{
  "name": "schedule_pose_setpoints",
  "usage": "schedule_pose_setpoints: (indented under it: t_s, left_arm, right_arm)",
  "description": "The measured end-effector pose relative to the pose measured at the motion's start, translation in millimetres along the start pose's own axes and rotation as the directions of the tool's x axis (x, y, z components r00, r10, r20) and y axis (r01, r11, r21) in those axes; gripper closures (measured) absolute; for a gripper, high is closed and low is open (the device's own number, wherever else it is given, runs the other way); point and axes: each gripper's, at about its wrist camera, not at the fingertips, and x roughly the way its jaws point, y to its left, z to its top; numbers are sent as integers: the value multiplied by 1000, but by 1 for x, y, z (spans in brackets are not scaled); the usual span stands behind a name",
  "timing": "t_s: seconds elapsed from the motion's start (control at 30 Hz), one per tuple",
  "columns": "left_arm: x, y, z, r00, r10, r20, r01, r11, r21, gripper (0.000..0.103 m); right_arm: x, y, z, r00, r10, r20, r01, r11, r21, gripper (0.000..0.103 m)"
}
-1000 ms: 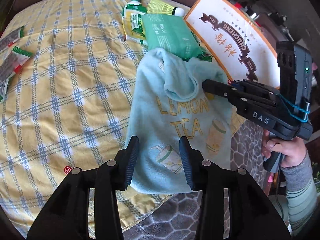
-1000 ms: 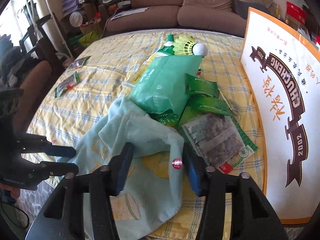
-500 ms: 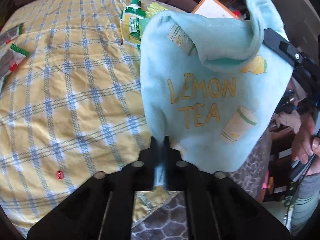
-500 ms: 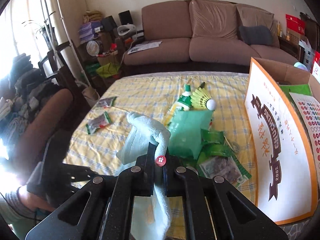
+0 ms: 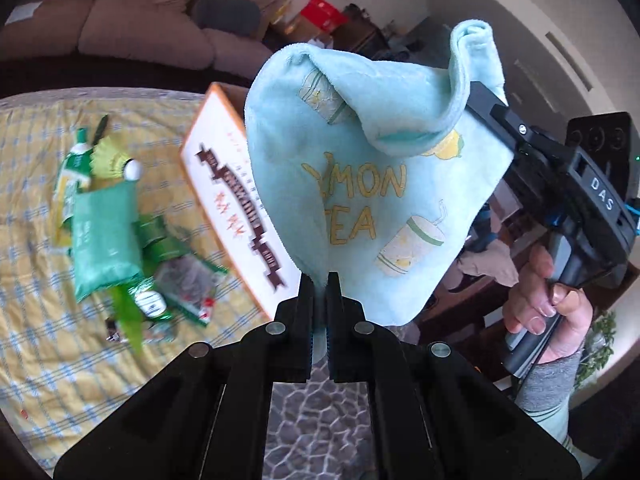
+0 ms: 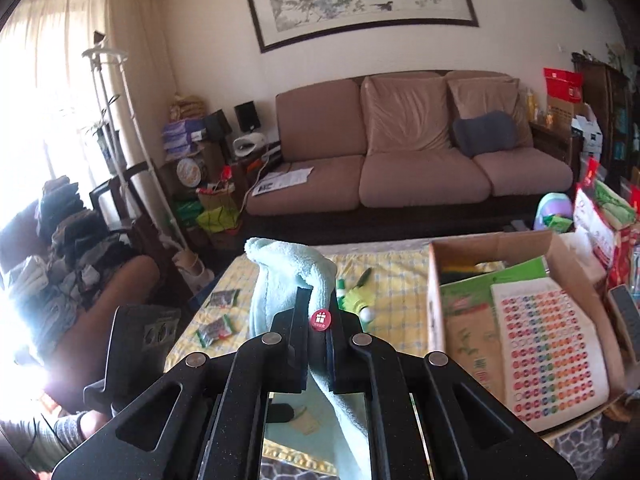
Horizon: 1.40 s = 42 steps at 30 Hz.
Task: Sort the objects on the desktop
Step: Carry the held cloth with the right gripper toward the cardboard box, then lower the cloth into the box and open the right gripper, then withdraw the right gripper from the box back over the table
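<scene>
A light blue "LEMON TEA" towel [image 5: 372,184] hangs in the air above the table, held by both grippers. My left gripper [image 5: 319,280] is shut on its lower corner. In the left wrist view my right gripper [image 5: 472,96] pinches the upper right corner, a hand gripping its handle. The right wrist view shows my right gripper [image 6: 319,300] shut on the towel [image 6: 280,276], which bunches over the fingertips and trails down between the arms. The left gripper's body [image 6: 140,344] shows at lower left.
A yellow checked cloth [image 5: 48,300] covers the table. On it lie green snack packets [image 5: 104,236], a shuttlecock [image 5: 116,160] and a green bottle [image 5: 72,176]. An open cardboard box [image 6: 500,248] with a coloured dot chart [image 6: 544,348] stands at the right. A sofa [image 6: 420,152] lies beyond.
Both grippers closed on the towel where it lay on the table and lifted it up. The views have risen and tilted toward the room.
</scene>
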Motion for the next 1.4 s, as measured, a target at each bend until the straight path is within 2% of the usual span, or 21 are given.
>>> schedule_pose_setpoints:
  t_s: [0.13,0.23,0.4,0.47,0.5,0.53,0.57,0.6,0.63,0.73,0.77,0.8,0.83,0.87,0.9,0.97,1.1,1.17,1.23,1.33,1.4]
  left_arm:
    - [53,-37,29,999,-28,-36,28,1000,4,98]
    - [94,-55,43,998,-18,-67,18,1000,9,98]
    - [173,-69,62,988,15,-152,-16,1000,-5,98]
    - [205,-69,62,979,36,-202,-43,999,-30,98]
    - [220,-68,61,972,46,-232,-59,997,-49,98]
    - [233,-67,59,965,64,-254,-81,995,-58,98]
    - [243,-68,56,959,82,-271,-99,994,-50,98]
    - [251,-69,54,954,102,-281,-117,993,-36,98]
    - [255,-71,51,952,119,-284,-132,991,-26,98]
    - [258,-73,43,950,138,-281,-149,989,-17,96]
    - [256,-73,40,950,136,-281,-149,989,-26,93]
    - [254,-71,40,950,138,-282,-154,987,-37,85]
    - [252,-70,39,948,146,-283,-167,985,-51,79]
    - [245,-69,37,949,143,-280,-170,983,-74,63]
    - [239,-66,38,954,129,-271,-159,983,-93,58]
    - [225,-64,42,962,120,-247,-147,984,-96,58]
    - [179,-64,50,980,117,-161,-134,986,-103,53]
    - [158,-63,54,984,132,-117,-143,986,-89,52]
    - [135,-63,56,985,151,-88,-157,985,-70,46]
    - [88,-55,51,983,179,-46,-181,983,-42,32]
    - [59,-50,45,976,216,-17,-217,976,-17,12]
  right_arm:
    - [-25,-67,27,999,-43,33,39,995,94,98]
    - [-27,-119,36,996,-77,36,71,986,149,98]
    - [5,-197,46,987,-158,-35,162,969,186,96]
    - [28,-225,44,978,-200,-65,209,958,195,93]
    - [43,-238,40,970,-219,-103,236,951,201,87]
    - [60,-249,36,944,-289,-160,317,930,187,60]
    - [75,-257,31,893,-398,-212,431,892,138,38]
    - [88,-258,25,843,-478,-246,506,861,62,36]
    - [95,-258,20,823,-505,-262,523,852,1,37]
    - [91,-252,11,827,-515,-225,516,854,-56,38]
    - [84,-250,7,845,-491,-213,494,868,-45,38]
    - [77,-248,5,861,-466,-204,469,883,-39,38]
    - [74,-249,3,865,-462,-197,463,885,-45,38]
    - [68,-246,0,861,-469,-199,468,882,-53,37]
    - [65,-245,-2,862,-463,-206,463,885,-50,37]
    - [54,-243,-7,876,-432,-214,437,899,-27,37]
    - [41,-235,-13,883,-412,-225,427,904,21,37]
    - [35,-231,-18,884,-404,-236,426,904,46,32]
    - [30,-223,-25,886,-392,-249,418,906,61,30]
    - [22,-209,-33,898,-355,-259,388,918,86,27]
    - [15,-194,-38,916,-320,-243,351,931,99,18]
